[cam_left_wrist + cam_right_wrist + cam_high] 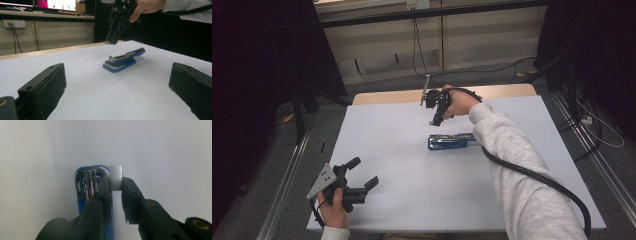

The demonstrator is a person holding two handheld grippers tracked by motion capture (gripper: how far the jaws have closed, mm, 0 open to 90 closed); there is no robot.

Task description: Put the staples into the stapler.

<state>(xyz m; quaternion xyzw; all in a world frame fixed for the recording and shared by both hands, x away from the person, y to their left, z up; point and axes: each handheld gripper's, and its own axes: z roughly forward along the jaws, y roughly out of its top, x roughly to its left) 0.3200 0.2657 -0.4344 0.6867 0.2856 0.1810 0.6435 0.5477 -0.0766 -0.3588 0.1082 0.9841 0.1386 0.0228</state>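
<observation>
Two tools are in our hands. Our right tool (117, 185) hangs above the open blue stapler (451, 141), jaws pinched on a strip of staples (116, 175); from the right gripper view the strip sits just beside the stapler's open metal channel. That stapler lies near the middle of the white desk (412, 200). Our left tool (362, 175) rests low at the near left corner, jaws spread wide with nothing between them, well apart from the stapler.
</observation>
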